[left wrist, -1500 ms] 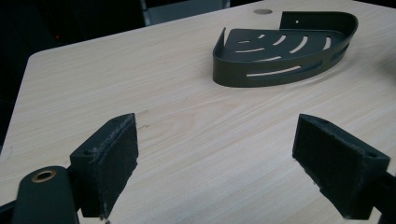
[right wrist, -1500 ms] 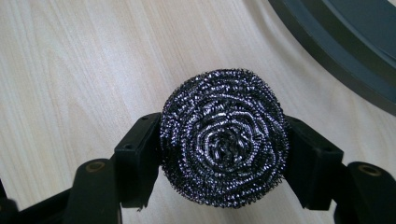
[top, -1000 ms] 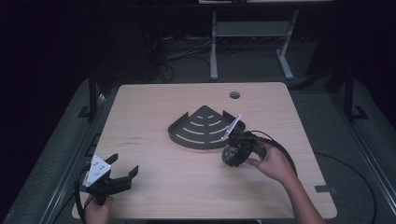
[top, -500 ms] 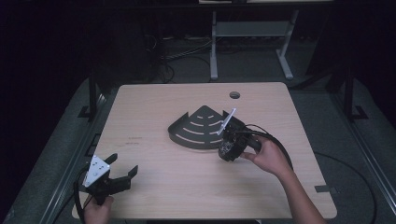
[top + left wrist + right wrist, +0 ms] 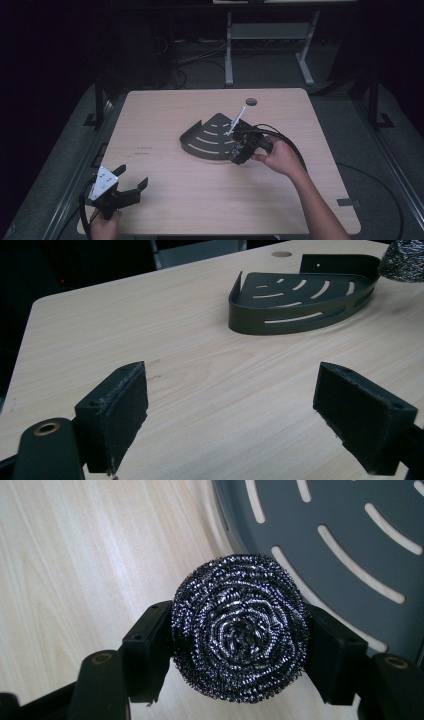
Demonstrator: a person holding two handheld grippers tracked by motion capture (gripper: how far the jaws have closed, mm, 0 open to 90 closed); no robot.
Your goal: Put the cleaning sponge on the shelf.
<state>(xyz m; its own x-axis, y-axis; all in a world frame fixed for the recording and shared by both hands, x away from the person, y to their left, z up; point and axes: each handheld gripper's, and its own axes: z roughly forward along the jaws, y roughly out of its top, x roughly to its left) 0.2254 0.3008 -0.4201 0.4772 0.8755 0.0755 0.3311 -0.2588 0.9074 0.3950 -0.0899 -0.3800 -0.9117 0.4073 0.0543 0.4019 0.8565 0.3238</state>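
Now the right gripper [image 5: 239,630] is clamped on a steel wool scourer [image 5: 239,626], pads pressing both its sides, and it has shifted leftward since a second ago, from beside the dark corner shelf tray [image 5: 210,137] to over that tray's near rim, tray just ahead of the jaws. Left gripper [image 5: 131,186] sits unchanged near the table [image 5: 165,110] corner, jaws wide apart, holding nothing, tray well ahead.
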